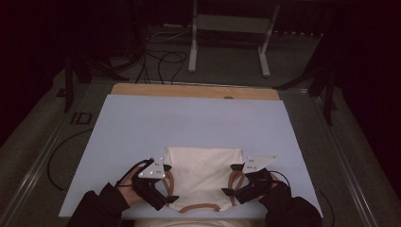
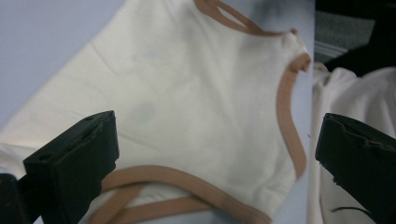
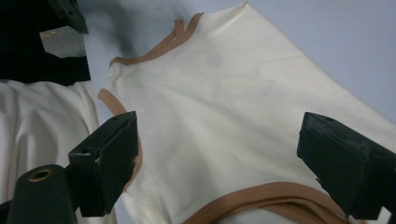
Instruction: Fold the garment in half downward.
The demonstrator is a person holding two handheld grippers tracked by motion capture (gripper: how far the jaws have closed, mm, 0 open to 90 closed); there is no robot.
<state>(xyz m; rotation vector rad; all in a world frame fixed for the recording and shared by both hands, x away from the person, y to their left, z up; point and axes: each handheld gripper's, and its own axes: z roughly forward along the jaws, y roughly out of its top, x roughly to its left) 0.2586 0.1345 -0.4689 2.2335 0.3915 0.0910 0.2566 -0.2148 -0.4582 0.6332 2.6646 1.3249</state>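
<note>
Lying flat, top (image 1: 201, 172) neckline-toward-person

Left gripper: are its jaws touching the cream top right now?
Apart. The left gripper view shows the left gripper with jaws spread wide and raised off the cream top, which lies flat between and beyond them; neither pad presses the fabric.

High overview; two close gripper views, shared cream top (image 1: 202, 176).

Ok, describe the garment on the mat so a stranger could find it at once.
On the pale blue mat covering the table, look at the near edge, between the open left gripper and open right gripper. The cream sleeveless top lies flat there, its neck and armholes edged in brown trim.
</note>
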